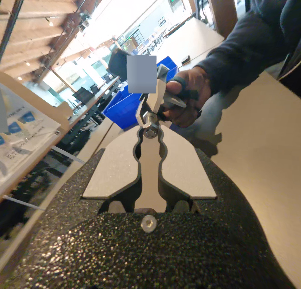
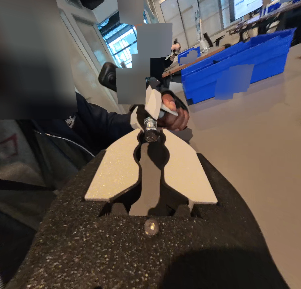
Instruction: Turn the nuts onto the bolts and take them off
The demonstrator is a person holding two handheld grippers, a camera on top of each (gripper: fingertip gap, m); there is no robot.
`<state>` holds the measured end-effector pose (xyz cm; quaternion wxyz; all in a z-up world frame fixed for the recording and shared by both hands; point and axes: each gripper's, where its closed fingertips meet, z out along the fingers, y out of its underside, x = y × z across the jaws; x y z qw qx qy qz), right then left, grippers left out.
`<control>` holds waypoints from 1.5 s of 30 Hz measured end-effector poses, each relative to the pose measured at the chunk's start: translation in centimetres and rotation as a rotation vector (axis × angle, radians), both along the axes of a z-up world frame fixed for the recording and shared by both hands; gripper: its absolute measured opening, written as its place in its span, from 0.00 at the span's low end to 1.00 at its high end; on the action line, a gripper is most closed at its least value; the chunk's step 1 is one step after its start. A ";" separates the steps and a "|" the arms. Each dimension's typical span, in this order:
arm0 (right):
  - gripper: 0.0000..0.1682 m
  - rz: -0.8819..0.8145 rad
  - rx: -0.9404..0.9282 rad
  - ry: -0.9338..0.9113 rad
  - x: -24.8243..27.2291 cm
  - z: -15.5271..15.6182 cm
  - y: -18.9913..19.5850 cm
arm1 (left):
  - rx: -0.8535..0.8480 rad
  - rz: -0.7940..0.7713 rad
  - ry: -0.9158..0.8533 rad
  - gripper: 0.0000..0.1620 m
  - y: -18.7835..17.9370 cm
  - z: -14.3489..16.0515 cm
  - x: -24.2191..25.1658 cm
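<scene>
Left gripper point(image 1: 150, 132) pinching nut point(image 1: 151, 133), right gripper point(image 2: 151, 136) pinching bolt point(image 2: 151, 136) head, tips facing

bolt point(image 2: 150, 135): shiny metal | nut point(image 1: 150, 126): bright metal | bin point(image 2: 244, 65) behind bolt: glossy blue plastic | table point(image 2: 244, 150): smooth matt

The bolt point(image 1: 150, 131) sits in the middle, up above the table point(image 1: 254, 158). The left gripper point(image 1: 150, 133) is at one end of the bolt and the right gripper point(image 2: 150, 135) at the other end. The bin point(image 2: 244, 65) stands on the table, behind the bolt.
</scene>
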<state>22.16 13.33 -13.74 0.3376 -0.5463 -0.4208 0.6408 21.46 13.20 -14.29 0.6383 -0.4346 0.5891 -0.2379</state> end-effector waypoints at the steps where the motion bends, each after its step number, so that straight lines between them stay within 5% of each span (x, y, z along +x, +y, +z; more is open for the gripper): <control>1: 0.16 -0.032 0.056 -0.001 0.0 0.1 0.2 | -0.049 -0.016 -0.019 0.10 0.1 0.0 -0.1; 9: 0.22 -0.270 0.709 -0.088 0.4 1.0 0.3 | -0.366 -0.155 -0.126 0.10 -0.1 0.6 -0.3; 15: 0.12 -0.269 0.862 -0.154 -0.5 0.0 -0.9 | -0.468 -0.243 -0.131 0.10 -1.1 0.4 0.3; 22: 0.11 -0.201 0.643 -0.191 -0.3 -0.9 -0.5 | -0.233 -0.103 -0.018 0.10 -0.5 -0.6 0.5; 28: 0.11 -0.046 0.173 -0.180 -0.6 -1.7 -0.8 | 0.105 0.036 0.092 0.11 -0.2 -0.9 0.1; 32: 0.12 0.050 -0.073 -0.099 -0.5 -1.7 -0.7 | 0.081 0.037 0.092 0.11 -0.1 -1.0 0.1; 38: 0.25 -0.178 0.414 -0.103 0.6 -0.3 1.4 | -0.207 -0.068 -0.058 0.10 0.1 0.3 -0.4; 45: 0.20 -0.265 0.895 -0.176 0.2 -0.2 -0.1 | -0.415 -0.134 -0.066 0.10 0.2 -0.4 -0.1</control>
